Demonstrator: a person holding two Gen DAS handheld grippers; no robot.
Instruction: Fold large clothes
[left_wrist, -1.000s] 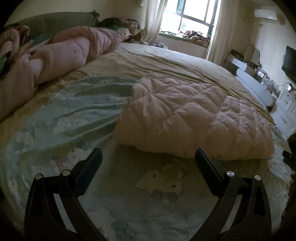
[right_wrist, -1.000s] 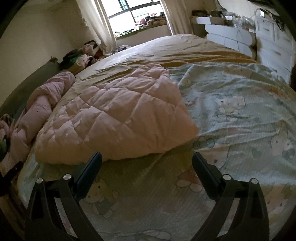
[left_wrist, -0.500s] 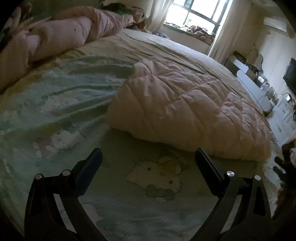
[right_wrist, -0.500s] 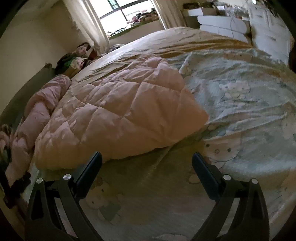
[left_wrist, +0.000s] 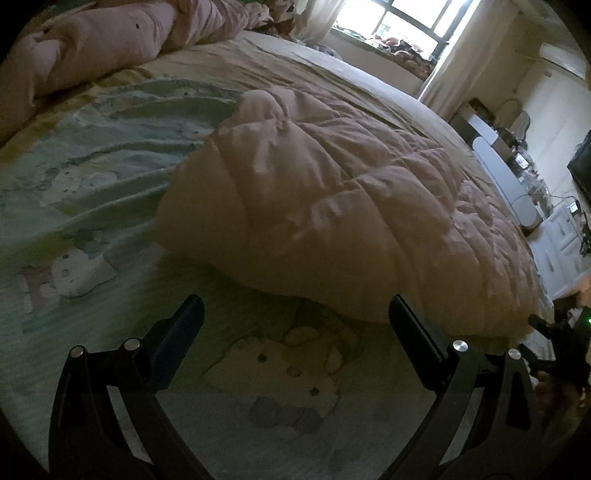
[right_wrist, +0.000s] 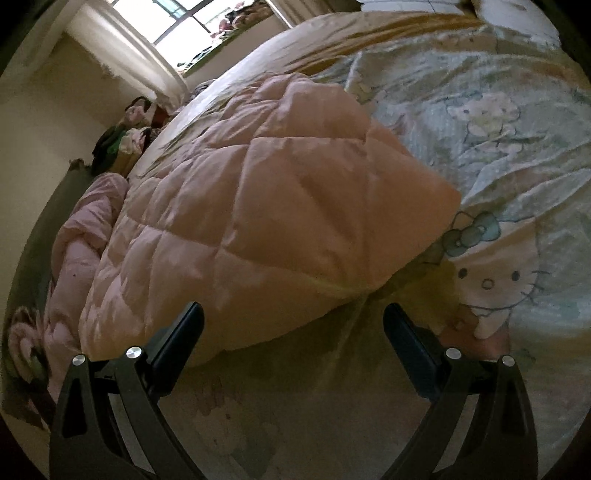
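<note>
- Nearest the lens in the left wrist view, the left gripper (left_wrist: 293, 321) hovers low over the cartoon-cat bedsheet (left_wrist: 280, 373), its two black fingers spread wide apart and holding nothing.
- In the right wrist view, the right gripper (right_wrist: 291, 321) likewise stands with fingers wide apart and empty; its left finger (right_wrist: 177, 339) overlaps the near hem of the quilted pink garment (right_wrist: 266, 206), though contact cannot be told.
- The quilted pink garment (left_wrist: 332, 206) lies puffed up on the bed, filling the centre of both views: from 12 to 3 o'clock ahead of the left gripper, from 9 to 12 o'clock ahead of the right.
- Only the left view shows the right-hand tool itself, a dark shape with a green light (left_wrist: 565, 332) at 4 o'clock, just beside the garment's far corner.
- Only the right view shows a large cat print with a blue bow (right_wrist: 491, 273) at 3 o'clock, touching the garment's corner.
- A rolled pink duvet (left_wrist: 92, 48) sits at 10 o'clock in the left view and at 9 o'clock (right_wrist: 81, 236) in the right.
- Farthest off, a bright curtained window (left_wrist: 402, 22) appears at 1 o'clock on the left, and at 11 o'clock (right_wrist: 177, 22) on the right.
- White cabinets (left_wrist: 565, 236) and a dark screen (left_wrist: 581, 166) at 3 o'clock appear in the left view alone.
</note>
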